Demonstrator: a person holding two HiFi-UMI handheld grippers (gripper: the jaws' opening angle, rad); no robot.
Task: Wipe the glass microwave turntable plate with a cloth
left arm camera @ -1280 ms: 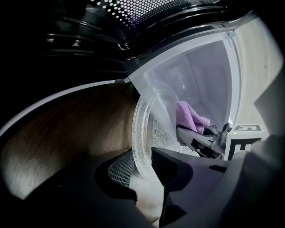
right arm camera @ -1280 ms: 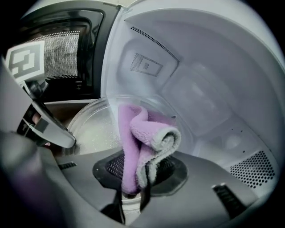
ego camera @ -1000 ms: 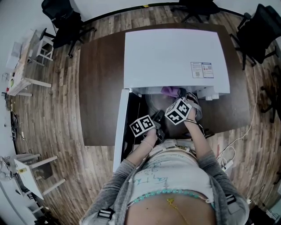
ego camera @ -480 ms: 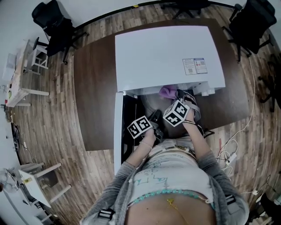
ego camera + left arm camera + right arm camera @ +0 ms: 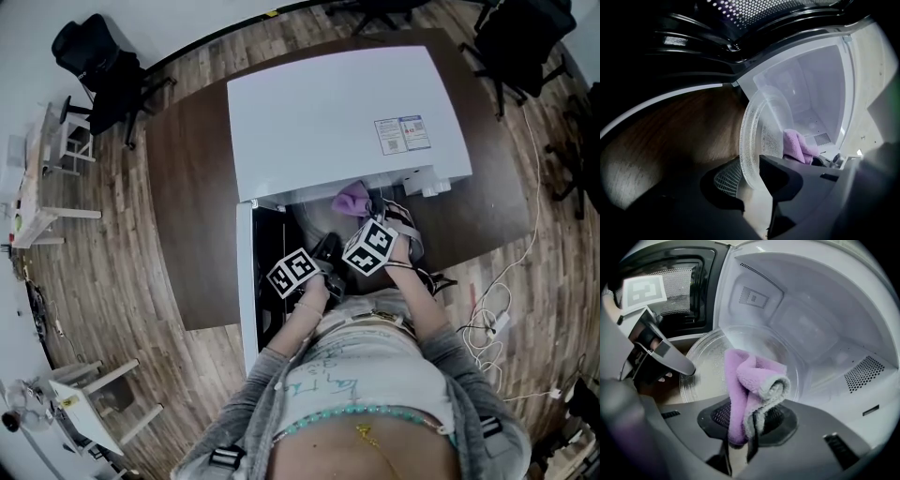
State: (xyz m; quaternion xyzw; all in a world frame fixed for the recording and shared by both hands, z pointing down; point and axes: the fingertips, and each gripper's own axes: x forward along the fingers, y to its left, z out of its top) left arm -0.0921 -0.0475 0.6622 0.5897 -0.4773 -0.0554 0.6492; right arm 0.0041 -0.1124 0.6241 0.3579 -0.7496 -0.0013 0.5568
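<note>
The brown bench (image 5: 187, 197) holds a big white microwave (image 5: 337, 112) with its door (image 5: 246, 281) open. The glass plate (image 5: 759, 126) is tipped up at the opening, its edge pinched in the left tool (image 5: 751, 180). The right tool (image 5: 742, 444) squeezes the purple cloth (image 5: 747, 380), just over the plate.

My head camera looks steeply down from high over the microwave (image 5: 347, 117) and tabletop (image 5: 192, 216). Cameras on my left claw (image 5: 752, 176) and right claw (image 5: 746, 432) sit close at its open mouth, facing in; all three share the purple cloth (image 5: 352, 199).
</note>
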